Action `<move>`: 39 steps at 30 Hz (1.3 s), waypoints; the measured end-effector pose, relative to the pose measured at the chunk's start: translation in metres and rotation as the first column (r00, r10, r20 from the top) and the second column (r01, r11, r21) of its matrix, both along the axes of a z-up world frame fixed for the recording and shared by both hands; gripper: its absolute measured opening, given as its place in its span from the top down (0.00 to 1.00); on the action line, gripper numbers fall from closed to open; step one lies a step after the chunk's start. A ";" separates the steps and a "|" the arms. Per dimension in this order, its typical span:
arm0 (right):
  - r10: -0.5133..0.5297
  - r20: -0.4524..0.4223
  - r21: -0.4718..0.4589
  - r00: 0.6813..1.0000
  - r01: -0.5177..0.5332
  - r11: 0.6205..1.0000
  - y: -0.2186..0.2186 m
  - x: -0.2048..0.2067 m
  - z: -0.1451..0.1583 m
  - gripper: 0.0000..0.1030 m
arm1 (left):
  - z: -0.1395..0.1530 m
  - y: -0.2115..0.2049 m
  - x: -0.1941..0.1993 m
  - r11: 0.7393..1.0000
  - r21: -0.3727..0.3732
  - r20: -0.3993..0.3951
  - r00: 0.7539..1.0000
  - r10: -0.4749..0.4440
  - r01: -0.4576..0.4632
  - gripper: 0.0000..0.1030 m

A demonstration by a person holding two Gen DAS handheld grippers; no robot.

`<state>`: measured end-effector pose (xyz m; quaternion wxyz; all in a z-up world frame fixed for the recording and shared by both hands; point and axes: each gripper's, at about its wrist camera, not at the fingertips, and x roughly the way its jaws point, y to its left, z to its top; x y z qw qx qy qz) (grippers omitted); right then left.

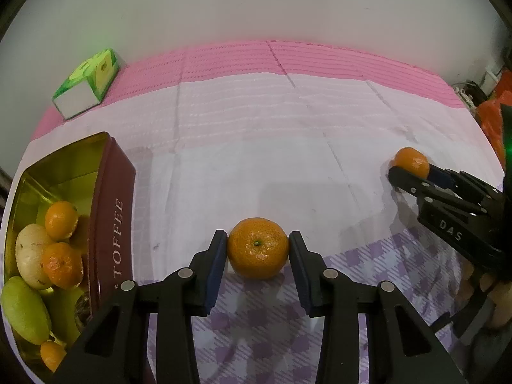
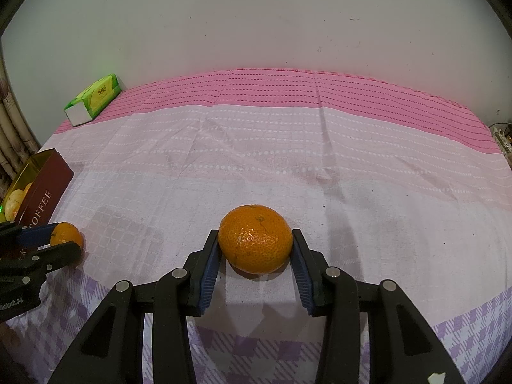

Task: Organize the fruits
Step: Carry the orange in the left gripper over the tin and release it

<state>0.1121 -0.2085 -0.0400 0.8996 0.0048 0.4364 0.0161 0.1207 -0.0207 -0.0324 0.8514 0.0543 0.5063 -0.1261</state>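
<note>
My left gripper [image 1: 258,249] is shut on a small orange mandarin [image 1: 258,248] that rests on the cloth; both pads touch its sides. It also shows in the right wrist view [image 2: 66,234]. My right gripper [image 2: 255,245] is shut on a larger mandarin [image 2: 255,238], also low on the cloth, seen in the left wrist view [image 1: 412,161]. A maroon "TOFFEE" tin [image 1: 110,211] with a gold inside stands at the left. It holds several mandarins [image 1: 61,220], a pale round fruit [image 1: 30,254] and a green fruit [image 1: 24,308].
A green tissue pack [image 1: 88,81] lies at the far left near the white wall. The pink, white and purple checked cloth [image 2: 320,147] covers the whole surface. Cables and orange clutter sit past the right edge [image 1: 492,96].
</note>
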 end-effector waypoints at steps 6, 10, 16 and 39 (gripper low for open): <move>0.000 0.000 -0.001 1.000 0.000 1.000 0.000 0.000 0.000 0.61 | 0.005 0.004 -0.008 1.000 -0.005 -0.007 1.000 0.021 -0.021 0.61; -0.001 0.000 -0.001 1.000 0.001 1.000 0.000 0.000 0.000 0.61 | 0.010 0.009 -0.014 0.999 -0.012 -0.006 0.999 0.037 -0.037 0.61; -0.001 -0.001 -0.007 1.000 0.001 1.000 0.001 0.000 0.000 0.61 | 0.023 0.021 -0.023 0.997 -0.031 0.004 0.998 0.070 -0.070 0.61; -0.001 -0.001 -0.014 1.000 0.001 1.000 0.002 0.001 0.000 0.60 | 0.059 0.130 -0.029 0.950 -0.003 0.079 0.947 0.310 -0.311 0.61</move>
